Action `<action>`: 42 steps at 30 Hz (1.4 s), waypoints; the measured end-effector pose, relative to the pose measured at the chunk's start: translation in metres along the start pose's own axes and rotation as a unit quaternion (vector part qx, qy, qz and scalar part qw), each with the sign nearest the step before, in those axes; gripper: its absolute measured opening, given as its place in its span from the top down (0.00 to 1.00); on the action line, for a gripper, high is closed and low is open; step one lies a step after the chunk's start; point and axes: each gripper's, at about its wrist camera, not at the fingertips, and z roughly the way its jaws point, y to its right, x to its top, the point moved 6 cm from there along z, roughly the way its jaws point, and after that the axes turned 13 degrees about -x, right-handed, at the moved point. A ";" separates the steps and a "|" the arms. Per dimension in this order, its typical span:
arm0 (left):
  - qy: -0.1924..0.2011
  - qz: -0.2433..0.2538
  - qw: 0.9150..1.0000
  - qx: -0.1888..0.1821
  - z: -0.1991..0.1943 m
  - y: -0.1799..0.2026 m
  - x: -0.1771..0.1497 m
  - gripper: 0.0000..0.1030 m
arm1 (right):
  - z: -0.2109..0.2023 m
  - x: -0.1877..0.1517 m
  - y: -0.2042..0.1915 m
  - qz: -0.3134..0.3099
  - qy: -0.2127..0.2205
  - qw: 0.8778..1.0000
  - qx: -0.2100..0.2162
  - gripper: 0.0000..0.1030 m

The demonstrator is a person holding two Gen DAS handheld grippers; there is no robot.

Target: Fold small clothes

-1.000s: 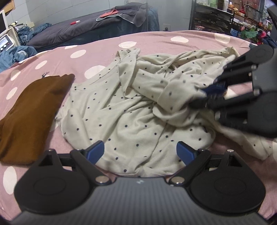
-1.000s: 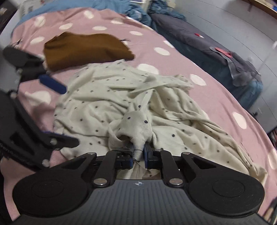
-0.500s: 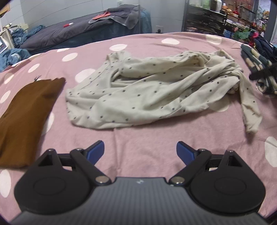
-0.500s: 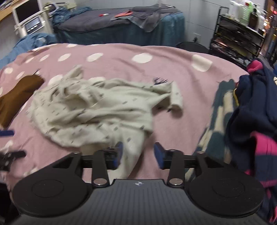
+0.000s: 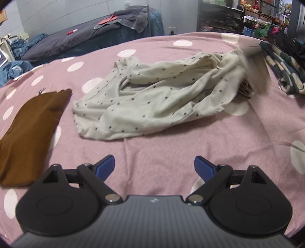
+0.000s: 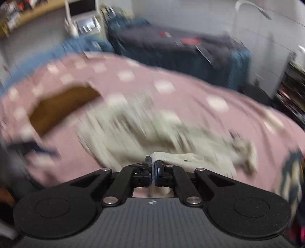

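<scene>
A bed covered in a pink sheet with pale dots fills most of both views. Behind it stands a lower dark grey bed with a grey towel and something red on top, and blue cloth is heaped at its left end. A black shelf rack packed with small items stands at the far right.

On the pink bed lies the shirt, cream with small dark dots, rumpled and stretched in a long band from the middle of the bed toward its right side. Its right end rises into a blurred peak in the left wrist view. Just left of the shirt, apart from it, a brown cloth lies flat. At the right edge sits a dark green and cream checked cloth, near the shirt's raised end.

The left tongs hover over bare sheet in front of the shirt, spread wide with nothing between the blue pads.

The right wrist view is heavily blurred. The right tongs are clamped on a fold of the shirt, which bunches up just past the pads and trails off over the bed. The brown cloth shows beyond it at left.
</scene>
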 end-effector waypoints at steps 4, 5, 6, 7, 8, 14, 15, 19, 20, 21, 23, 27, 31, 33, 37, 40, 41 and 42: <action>-0.004 -0.004 1.000 -0.007 -0.003 0.001 -0.006 0.12 | -0.024 0.111 -0.088 -0.026 0.086 0.985 0.149 0.96; -0.002 -0.002 1.000 -0.007 -0.005 0.002 -0.006 0.12 | -0.026 0.127 -0.109 -0.031 0.090 0.978 0.183 0.95; 0.000 0.000 1.000 -0.009 -0.007 0.004 -0.007 0.12 | -0.024 0.137 -0.126 -0.035 0.084 0.974 0.206 0.91; 0.001 0.001 1.000 -0.009 -0.009 0.004 -0.007 0.12 | -0.016 0.143 -0.141 -0.036 0.069 0.971 0.226 0.80; 0.004 0.001 1.000 -0.009 -0.011 0.004 -0.008 0.12 | -0.007 0.143 -0.149 -0.036 0.052 0.971 0.232 0.52; 0.009 -0.007 1.000 -0.006 -0.010 -0.010 -0.009 0.12 | 0.037 0.071 -0.109 -0.126 0.016 0.989 0.080 0.13; 0.010 -0.011 1.000 -0.006 -0.008 -0.013 -0.007 0.12 | 0.045 0.057 -0.094 -0.134 0.003 0.989 0.059 0.13; 0.022 -0.017 1.000 -0.002 -0.007 -0.020 0.003 0.12 | 0.067 0.004 -0.042 -0.136 -0.056 0.989 0.018 0.13; 0.023 -0.018 1.000 -0.002 -0.007 -0.020 0.005 0.12 | 0.067 -0.007 -0.035 -0.136 -0.066 0.988 0.025 0.13; 0.024 -0.018 1.000 -0.002 -0.006 -0.020 0.006 0.12 | 0.068 -0.017 -0.035 -0.147 -0.071 0.986 0.030 0.09; 0.022 -0.017 1.000 0.000 -0.003 -0.019 0.008 0.12 | 0.070 -0.034 -0.038 -0.194 -0.056 0.979 0.001 0.02; 0.021 -0.011 1.000 0.000 -0.001 -0.014 0.011 0.12 | 0.082 -0.065 -0.039 -0.253 -0.067 0.964 -0.051 0.90; 0.023 -0.012 1.000 0.004 -0.004 -0.017 0.008 0.11 | 0.045 -0.076 -0.017 -0.141 -0.087 0.986 0.007 0.91; 0.019 -0.019 1.000 0.002 -0.002 -0.019 0.004 0.11 | 0.012 -0.077 -0.003 -0.054 -0.115 0.988 0.084 0.91; 0.019 -0.016 1.000 0.000 -0.005 -0.020 0.001 0.11 | -0.063 -0.090 -0.008 -0.001 -0.168 0.961 0.219 0.91; 0.022 -0.014 1.000 0.006 -0.008 -0.023 0.004 0.11 | -0.085 -0.120 -0.037 -0.052 -0.210 0.944 0.250 0.82; 0.023 -0.014 1.000 0.009 -0.008 -0.024 0.006 0.11 | -0.081 -0.130 -0.044 -0.055 -0.224 0.941 0.247 0.66; 0.025 -0.014 0.999 0.014 -0.008 -0.025 0.007 0.11 | -0.076 -0.137 -0.048 -0.059 -0.233 0.940 0.241 0.57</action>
